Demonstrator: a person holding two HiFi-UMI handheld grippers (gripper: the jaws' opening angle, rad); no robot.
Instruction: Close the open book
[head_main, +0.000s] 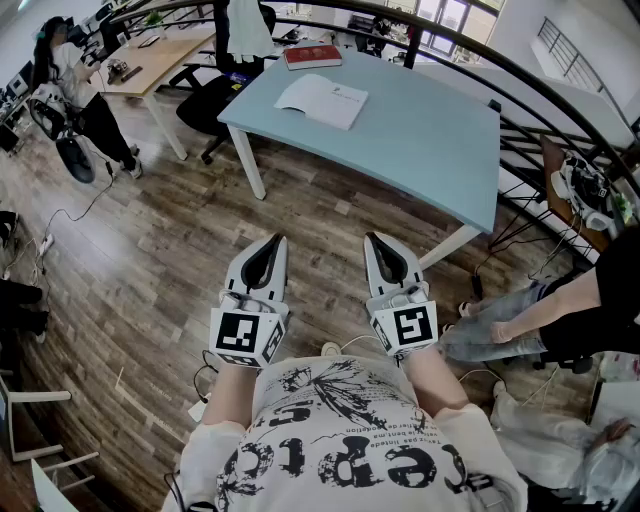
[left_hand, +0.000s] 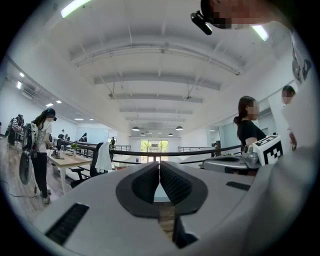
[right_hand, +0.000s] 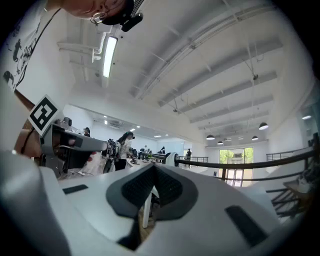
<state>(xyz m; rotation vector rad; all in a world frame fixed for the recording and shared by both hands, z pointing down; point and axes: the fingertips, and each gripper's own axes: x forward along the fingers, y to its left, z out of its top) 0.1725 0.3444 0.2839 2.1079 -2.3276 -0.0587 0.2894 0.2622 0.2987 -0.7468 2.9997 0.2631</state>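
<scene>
Open book (head_main: 322, 100) flat on the pale blue table (head_main: 430, 140), pages up, toward its far left corner; print too small to read. Left gripper (head_main: 277, 240) and right gripper (head_main: 371, 239) short of the table's near edge, level, well apart from the book. Jaws of each pressed together, nothing pinched. In both gripper views, tabletop mostly hidden behind the jaws, book not discernible.

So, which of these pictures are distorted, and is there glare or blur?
Head view: even daylight, sharp, only a soft shadow under the light blue table, mild wide-angle stretch at the edges. Left gripper view: strong fisheye with black corners, ceiling lamp glaring at upper left. Right gripper view: same fisheye, a bright tube lamp overhead.
</scene>
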